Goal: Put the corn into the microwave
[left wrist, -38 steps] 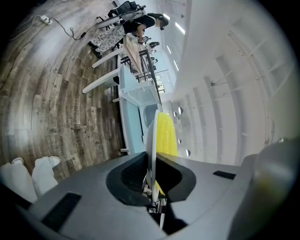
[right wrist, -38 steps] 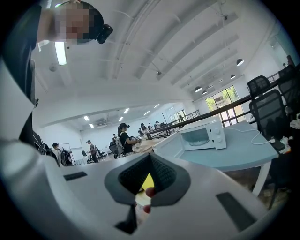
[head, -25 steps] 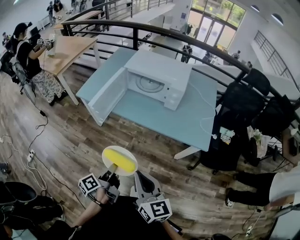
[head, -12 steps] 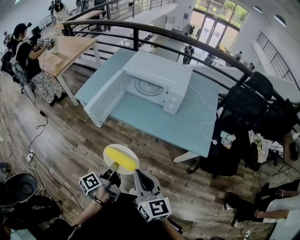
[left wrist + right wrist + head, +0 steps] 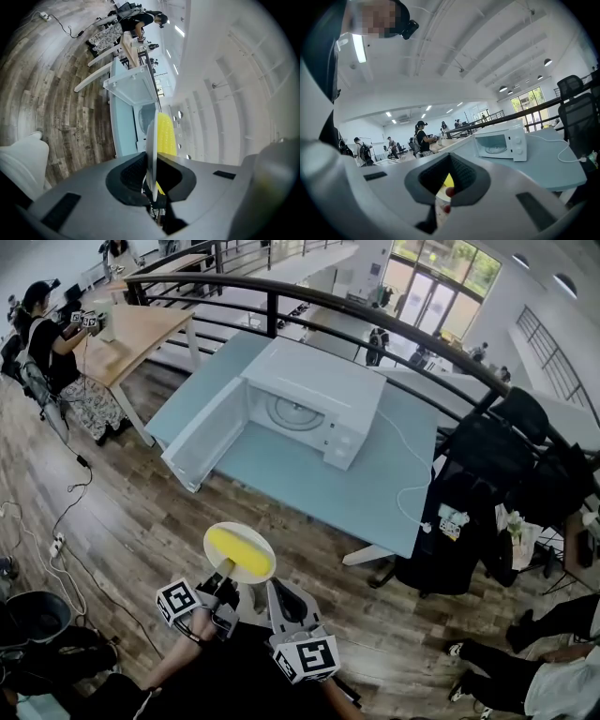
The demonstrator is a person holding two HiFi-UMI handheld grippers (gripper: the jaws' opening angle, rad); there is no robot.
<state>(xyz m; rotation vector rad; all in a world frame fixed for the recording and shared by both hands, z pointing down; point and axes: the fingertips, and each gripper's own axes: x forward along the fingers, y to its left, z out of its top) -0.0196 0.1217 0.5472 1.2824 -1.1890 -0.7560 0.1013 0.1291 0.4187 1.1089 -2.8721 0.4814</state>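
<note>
Yellow corn (image 5: 238,549) on white plate (image 5: 255,575); white microwave (image 5: 323,381), pale-blue table (image 5: 309,474).

A wooden plank floor (image 5: 122,512) runs under and ahead of the left hand-held gripper (image 5: 225,574). Well ahead of it stands a light blue surface (image 5: 309,479), with a white cable (image 5: 400,495) trailing over the right part. A black railing (image 5: 375,326) curves behind that surface. Far ahead and to the left, a person (image 5: 47,334) sits at a wooden desk (image 5: 131,338). To the left of the hand-held gripper a white power strip (image 5: 58,545) lies on the floor, and a black bin (image 5: 30,613) stands nearer. Well to the right are black office chairs (image 5: 487,442) and another person (image 5: 553,681).
</note>
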